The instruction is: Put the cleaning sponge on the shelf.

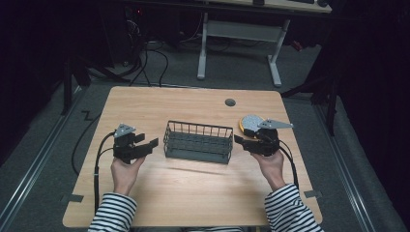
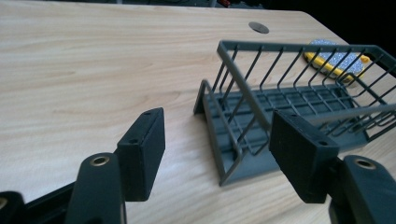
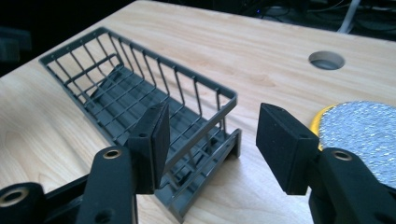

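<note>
Two hand-held grippers flanking a wire basket on a wooden bench.
Nearest: left gripper (image 1: 145, 144) and right gripper (image 1: 240, 141), jaws of each spread wide, holding nothing, pointing inward. Between them: grey wire basket (image 1: 198, 141), upright, nothing in it. Just behind the right gripper: yellow-rimmed round scouring pad (image 1: 250, 121). Farther back: cable hole (image 1: 230, 102) in the bench (image 1: 193, 188).

A wooden table (image 1: 193, 188) carries a wire basket (image 1: 198, 141) and a sponge (image 1: 250, 122).
</note>
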`<state>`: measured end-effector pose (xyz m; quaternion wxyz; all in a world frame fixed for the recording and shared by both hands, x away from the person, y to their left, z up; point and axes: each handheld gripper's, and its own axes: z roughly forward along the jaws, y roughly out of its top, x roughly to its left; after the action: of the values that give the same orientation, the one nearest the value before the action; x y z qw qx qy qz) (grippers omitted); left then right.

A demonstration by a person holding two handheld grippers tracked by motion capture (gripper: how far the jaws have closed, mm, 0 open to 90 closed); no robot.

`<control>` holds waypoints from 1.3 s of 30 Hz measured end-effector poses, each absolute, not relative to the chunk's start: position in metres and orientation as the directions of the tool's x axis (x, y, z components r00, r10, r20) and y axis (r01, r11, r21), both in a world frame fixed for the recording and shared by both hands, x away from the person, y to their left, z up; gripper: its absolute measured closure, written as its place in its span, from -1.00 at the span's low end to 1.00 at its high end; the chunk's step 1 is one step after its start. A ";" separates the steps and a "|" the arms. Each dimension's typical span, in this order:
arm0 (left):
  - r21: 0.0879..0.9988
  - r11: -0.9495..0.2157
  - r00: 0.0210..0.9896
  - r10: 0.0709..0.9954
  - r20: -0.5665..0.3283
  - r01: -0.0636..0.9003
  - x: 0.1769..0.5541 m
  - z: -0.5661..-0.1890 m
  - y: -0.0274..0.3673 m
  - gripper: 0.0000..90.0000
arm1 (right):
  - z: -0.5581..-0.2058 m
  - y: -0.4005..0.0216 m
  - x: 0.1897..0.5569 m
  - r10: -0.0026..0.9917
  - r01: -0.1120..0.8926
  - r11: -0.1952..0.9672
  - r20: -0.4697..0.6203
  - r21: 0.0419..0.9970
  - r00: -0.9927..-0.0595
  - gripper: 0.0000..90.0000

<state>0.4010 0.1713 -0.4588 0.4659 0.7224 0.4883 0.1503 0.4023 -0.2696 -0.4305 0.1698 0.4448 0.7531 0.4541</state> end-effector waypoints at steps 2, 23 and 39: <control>0.816 -0.098 0.473 0.851 -0.228 0.570 0.397 -0.466 0.174 -0.20 | -0.429 -0.274 0.402 0.828 0.503 0.178 0.147 0.846 -0.541 -0.02; 0.757 -0.147 0.394 0.906 -0.155 0.636 0.382 -0.523 0.183 -0.26 | -0.442 -0.342 0.431 0.920 0.522 0.037 0.175 0.852 -0.351 -0.09; 0.748 -0.237 0.397 0.917 -0.039 0.621 0.383 -0.536 0.175 -0.31 | -0.476 -0.359 0.459 0.965 0.615 0.023 0.143 0.788 -0.218 -0.14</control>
<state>0.3830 0.1748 -0.5362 0.3526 0.7576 0.5074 0.2103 0.4586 -0.3589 -0.4755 0.2267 0.5827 0.6782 0.3862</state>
